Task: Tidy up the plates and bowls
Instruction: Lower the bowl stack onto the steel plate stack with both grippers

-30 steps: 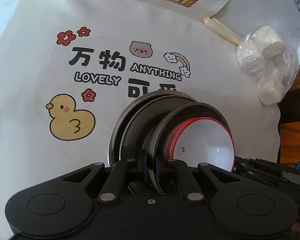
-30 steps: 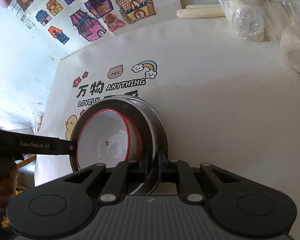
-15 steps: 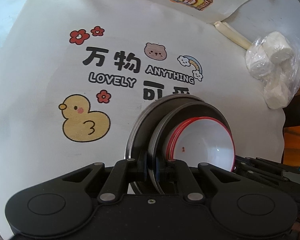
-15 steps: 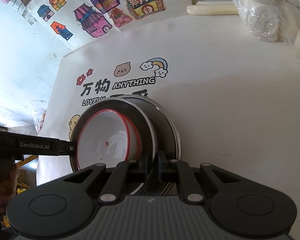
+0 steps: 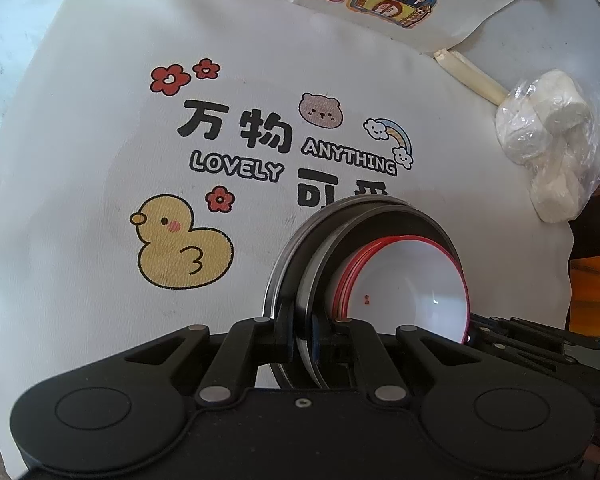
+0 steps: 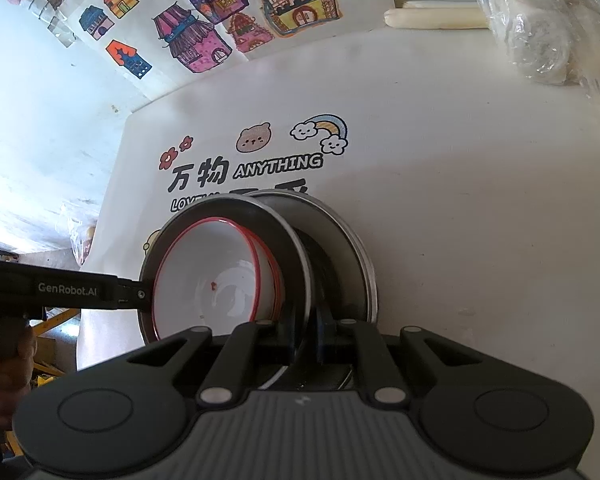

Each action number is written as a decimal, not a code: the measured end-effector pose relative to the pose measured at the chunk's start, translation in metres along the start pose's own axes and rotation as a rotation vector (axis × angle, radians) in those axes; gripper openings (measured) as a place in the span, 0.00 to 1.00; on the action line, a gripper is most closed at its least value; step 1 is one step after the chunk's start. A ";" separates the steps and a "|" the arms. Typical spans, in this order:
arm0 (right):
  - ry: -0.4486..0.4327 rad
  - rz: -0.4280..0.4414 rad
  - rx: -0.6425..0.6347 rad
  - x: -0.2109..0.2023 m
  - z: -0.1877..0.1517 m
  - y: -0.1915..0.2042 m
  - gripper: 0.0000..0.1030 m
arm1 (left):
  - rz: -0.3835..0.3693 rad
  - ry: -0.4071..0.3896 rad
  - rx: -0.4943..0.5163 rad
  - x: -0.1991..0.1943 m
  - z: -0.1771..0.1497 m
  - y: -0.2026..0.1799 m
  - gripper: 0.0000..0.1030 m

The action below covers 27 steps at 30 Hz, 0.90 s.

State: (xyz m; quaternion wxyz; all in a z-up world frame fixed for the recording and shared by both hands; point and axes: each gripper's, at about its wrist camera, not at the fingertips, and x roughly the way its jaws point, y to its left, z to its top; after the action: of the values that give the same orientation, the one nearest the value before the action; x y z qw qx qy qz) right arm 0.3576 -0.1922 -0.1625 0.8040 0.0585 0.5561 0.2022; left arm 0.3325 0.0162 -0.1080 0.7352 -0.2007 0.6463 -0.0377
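Left wrist view: the left gripper (image 5: 302,334) is clamped narrow on the rim of the upper steel plate (image 5: 380,220), which stands tilted on edge. A second steel plate (image 5: 288,256) lies just behind it, at its 9 o'clock side; whether the two plates touch cannot be told. Nested against the upper plate's face are two white bowls with red rims (image 5: 412,284), their openings turned toward 3 o'clock. Part of the right gripper's body shows at 4 o'clock, touching the stack's far edge.

Right wrist view: the right gripper (image 6: 304,340) is likewise closed tight on the upper plate's rim, on the side opposite the left tool. This view alone shows the left gripper's finger (image 6: 130,292) meeting the plate rim at 9 o'clock, the person's left hand (image 6: 4,380) on the handle, and the second plate's shallow inner face at 2 o'clock. It also shows small red specks inside the front bowl.

Edges and room: the stack sits low over a white printed cloth (image 5: 100,140), covering the lower row of characters. In the left view the duck print (image 5: 180,252) lies at 9 o'clock, with bare cloth around it. The cloth's right edge runs at 3 o'clock, near the stack. A wrapped white bundle (image 5: 552,140) sits at 2 o'clock, well apart, beside a pale stick (image 5: 468,76). House drawings (image 6: 220,32) lie at 12 o'clock.
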 end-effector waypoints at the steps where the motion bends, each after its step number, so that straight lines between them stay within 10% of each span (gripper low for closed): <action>1: -0.001 -0.001 0.000 0.000 0.000 0.000 0.11 | -0.001 -0.001 0.000 0.000 0.000 0.000 0.07; 27: -0.039 -0.018 -0.002 -0.009 -0.005 -0.002 0.15 | 0.004 -0.036 0.011 -0.005 -0.004 0.001 0.10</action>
State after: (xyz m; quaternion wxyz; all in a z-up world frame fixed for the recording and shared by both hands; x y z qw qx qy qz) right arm 0.3506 -0.1978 -0.1575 0.8166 0.0565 0.5406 0.1943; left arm 0.3273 0.0172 -0.1037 0.7478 -0.1960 0.6332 -0.0365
